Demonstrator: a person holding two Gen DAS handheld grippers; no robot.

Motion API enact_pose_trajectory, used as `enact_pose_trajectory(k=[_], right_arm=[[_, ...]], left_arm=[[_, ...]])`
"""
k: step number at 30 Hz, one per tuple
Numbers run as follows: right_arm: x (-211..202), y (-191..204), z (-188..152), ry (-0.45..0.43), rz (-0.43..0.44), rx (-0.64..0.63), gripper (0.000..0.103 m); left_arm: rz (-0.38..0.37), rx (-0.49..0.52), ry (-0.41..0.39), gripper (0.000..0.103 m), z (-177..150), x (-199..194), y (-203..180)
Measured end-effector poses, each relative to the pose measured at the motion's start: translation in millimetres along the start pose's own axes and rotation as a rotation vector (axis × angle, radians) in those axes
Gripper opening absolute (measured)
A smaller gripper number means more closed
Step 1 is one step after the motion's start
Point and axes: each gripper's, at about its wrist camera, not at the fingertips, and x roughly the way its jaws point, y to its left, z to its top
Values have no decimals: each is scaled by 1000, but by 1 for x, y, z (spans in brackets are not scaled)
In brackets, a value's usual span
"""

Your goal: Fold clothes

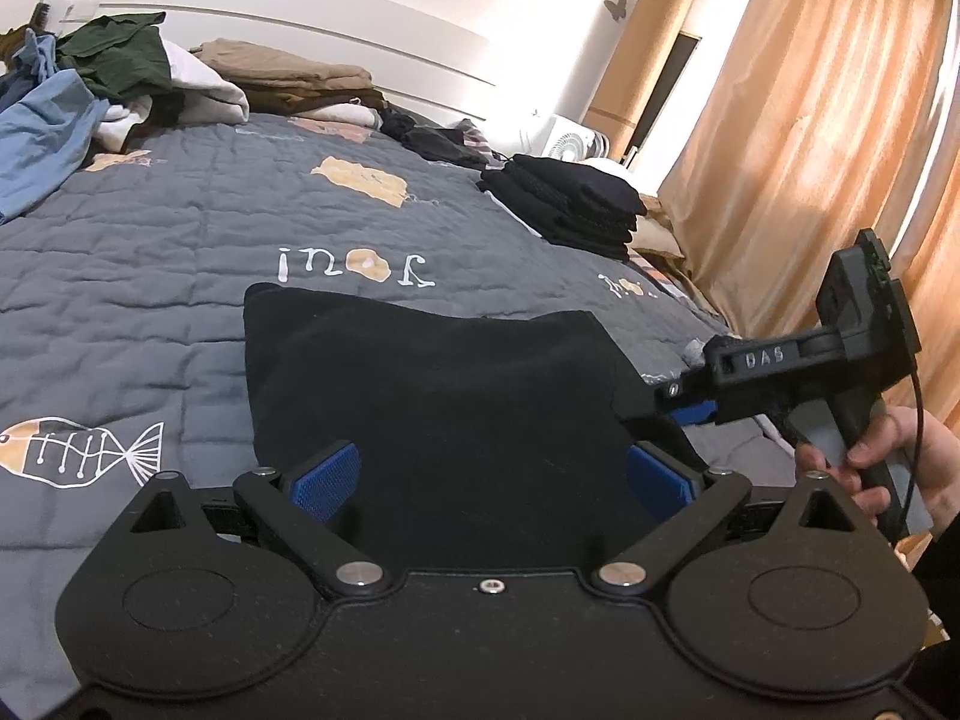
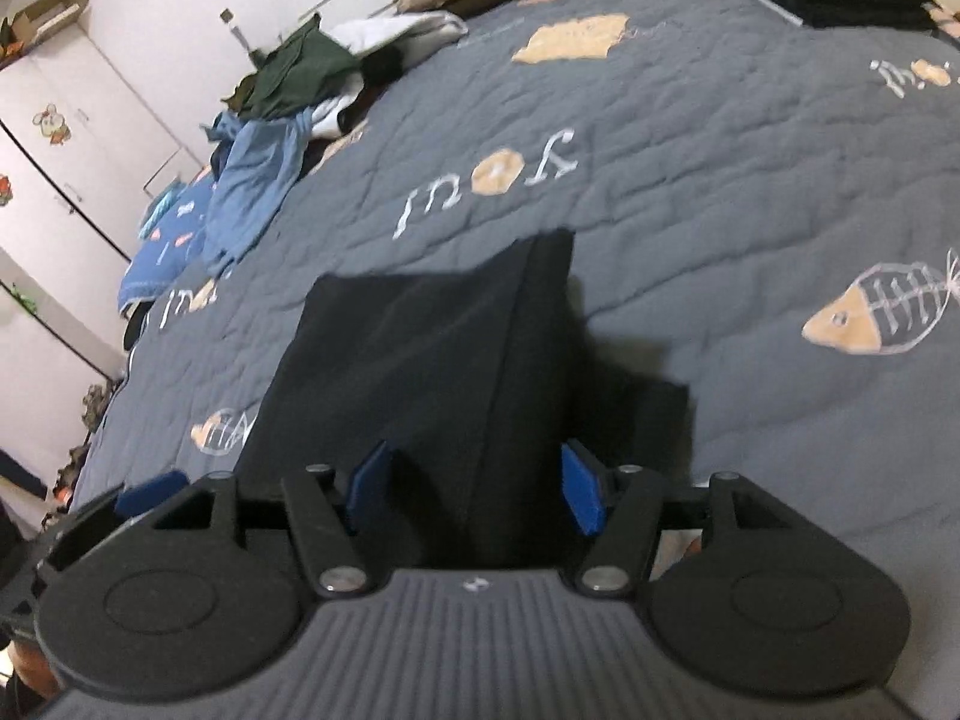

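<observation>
Garment: I see a folded black fabric garment [image 1: 432, 384] lying flat on the bed's grey quilted cover printed with fish skeletons and white lettering [image 1: 180, 276], at the near edge of the bed, right under both of my grippers.
Left gripper: my left gripper [image 1: 492, 474] hangs over the garment's near edge with its blue-padded fingers [image 1: 327, 480] spread wide; the pads press on nothing, the cloth only lies below them.
Right gripper: my right gripper [image 2: 474, 486] points down at the same garment [image 2: 420, 360], its blue fingers [image 2: 579, 492] parted about halfway with a raised ridge of the black cloth between them; I see no pad pressing on it. From the left wrist view it comes in from the right side, and a person's hand [image 1: 888, 468] grips its handle.
Folded stack: a neat pile of black folded clothes [image 1: 570, 204] sits at the far right edge of the bed.
Unfolded heap: a loose heap of dark green, blue and white clothes [image 1: 90, 84] lies at the far left corner, with tan folded cloth [image 1: 288, 72] beside it along the headboard.
Room: peach curtains [image 1: 810, 120] hang past the bed's right edge.
</observation>
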Motion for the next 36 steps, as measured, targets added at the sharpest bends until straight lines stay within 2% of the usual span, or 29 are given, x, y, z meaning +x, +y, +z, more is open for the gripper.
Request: enact_pose_trajectory(k=[2,4,5,6,7,9,12,15,17,20,25,28,31,33,36], right_arm=[[3,4,-7,15,-3,-18,61],[4,7,-13,11,-19,-56,54],[2,8,-15,2,-27,-67,43],[-2,7,-14,-11,-32,-69,27],[-9,5,-13,-34,-28,-65,20],[-26,2,-9,-104,-3,-50,15],[-42,6,-8,-218,-1,-78,15],[-27,12,-15,-259,-78,-158,15],[-5,12,-16,-177,-136,-178,18],[5,4,-13,-53,-153,-119,20],[-31,4,-7,-60,-118,-62,30],[-47,7,-16,-77,-61,-64,36],[-42,19,-33,-56,-75,-158,38],[-31,23,-41,-13,-123,-220,38],[-17,10,-47,39,-165,-225,39]], left_arm=[[-1,5,4,96,-1,1,-1],[-2,7,7,96,-1,2,-1],[-3,9,7,96,0,2,-1],[-3,10,7,96,0,2,-1],[-3,11,6,96,0,2,-1],[-4,7,1,96,0,1,-1],[-5,4,-4,97,0,0,-2],[-7,7,-3,97,-1,0,-3],[-9,11,-1,97,-2,0,-4],[-12,19,-3,97,-2,-1,-5],[-11,9,-6,97,-1,-1,-3],[-11,14,-5,97,-2,0,-5],[-15,18,-4,97,-1,0,-6],[-15,23,-1,97,-2,0,-7],[-15,26,2,97,-3,0,-8]])
